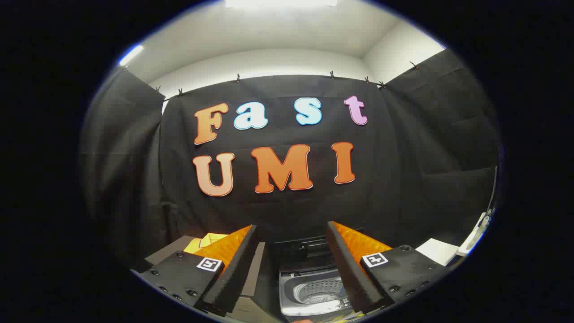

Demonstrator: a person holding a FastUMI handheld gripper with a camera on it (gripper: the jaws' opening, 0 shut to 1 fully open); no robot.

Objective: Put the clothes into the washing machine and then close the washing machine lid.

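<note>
The yellow piece of clothing [207, 242], a folded soft cloth, lies on the brown desk [167, 252] to the left of the small grey toy washing machine [314, 287]. Only a part of it shows, behind the left finger of the tool [291, 235]. The tool hangs above the washing machine with its two fingers spread wide and nothing between them. The washing machine stands below the gap of the fingers, nearer to the right finger. Its black lid [309, 251] is up, behind the round metal drum [320, 289], which is open to view. To the right of the washing machine a white flat object [437, 251] lies.
</note>
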